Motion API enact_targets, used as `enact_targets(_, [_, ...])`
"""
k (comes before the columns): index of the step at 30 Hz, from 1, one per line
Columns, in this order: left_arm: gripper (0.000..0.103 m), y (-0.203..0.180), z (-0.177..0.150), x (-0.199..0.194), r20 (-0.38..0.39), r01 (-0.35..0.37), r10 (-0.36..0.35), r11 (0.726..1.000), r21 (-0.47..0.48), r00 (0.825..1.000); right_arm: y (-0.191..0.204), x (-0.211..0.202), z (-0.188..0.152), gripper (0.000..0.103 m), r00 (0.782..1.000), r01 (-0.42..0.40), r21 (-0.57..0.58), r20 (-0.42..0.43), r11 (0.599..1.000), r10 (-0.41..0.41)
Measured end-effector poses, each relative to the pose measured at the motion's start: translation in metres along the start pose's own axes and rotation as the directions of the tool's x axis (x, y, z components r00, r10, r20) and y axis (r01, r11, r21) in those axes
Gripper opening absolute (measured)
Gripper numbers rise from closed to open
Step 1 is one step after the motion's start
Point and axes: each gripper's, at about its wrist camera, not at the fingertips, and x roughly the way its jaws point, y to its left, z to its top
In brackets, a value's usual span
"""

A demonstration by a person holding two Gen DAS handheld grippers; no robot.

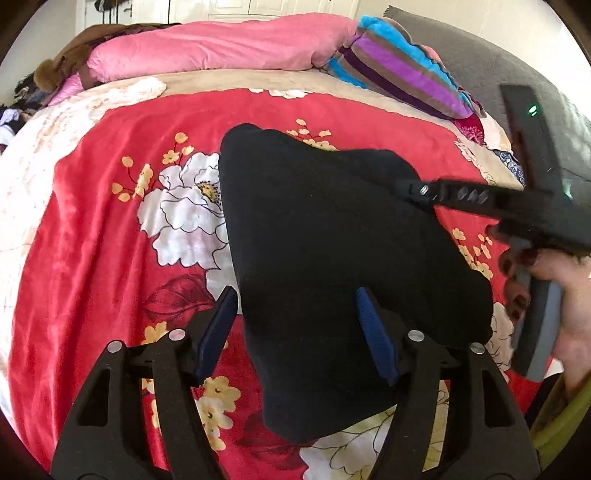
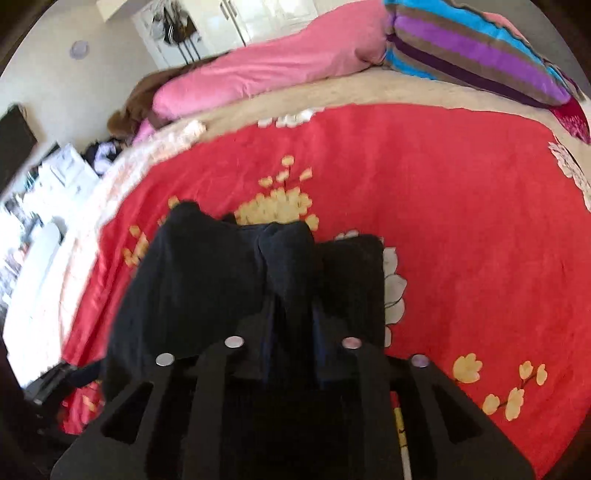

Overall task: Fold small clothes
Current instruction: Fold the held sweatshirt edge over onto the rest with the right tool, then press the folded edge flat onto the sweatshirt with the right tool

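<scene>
Black garment [image 1: 332,266] lies on a red flowered blanket [image 1: 92,266] spread over a bed.

Behind it a pink duvet [image 1: 221,44] is rolled along the far edge, with a striped pillow [image 1: 399,70] in blue, purple and brown to its right. White cupboard doors [image 2: 236,18] and a cluttered floor show beyond. The left gripper [image 1: 299,332] stands wide open astride the cloth's near edge, its pads not pressing. The right gripper [image 2: 291,332], held by a hand [image 1: 565,295], is pinched shut on a raised fold.
</scene>
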Motion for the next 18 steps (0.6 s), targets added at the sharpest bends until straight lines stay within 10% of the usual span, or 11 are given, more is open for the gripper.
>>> enact_targets(9, [0.060,0.002,0.001,0.001,-0.012,0.010,-0.010,1.000,-0.004,1.000,-0.028,-0.034,-0.018,0.052,0.996,-0.066,0.096,-0.053,0.993,0.071])
enact_targets(18, [0.061,0.001,0.001,0.002,-0.023,0.012,-0.013,1.000,-0.005,1.000,-0.015,-0.019,-0.043,0.025,0.981,0.017,0.020,-0.194,1.000,-0.013])
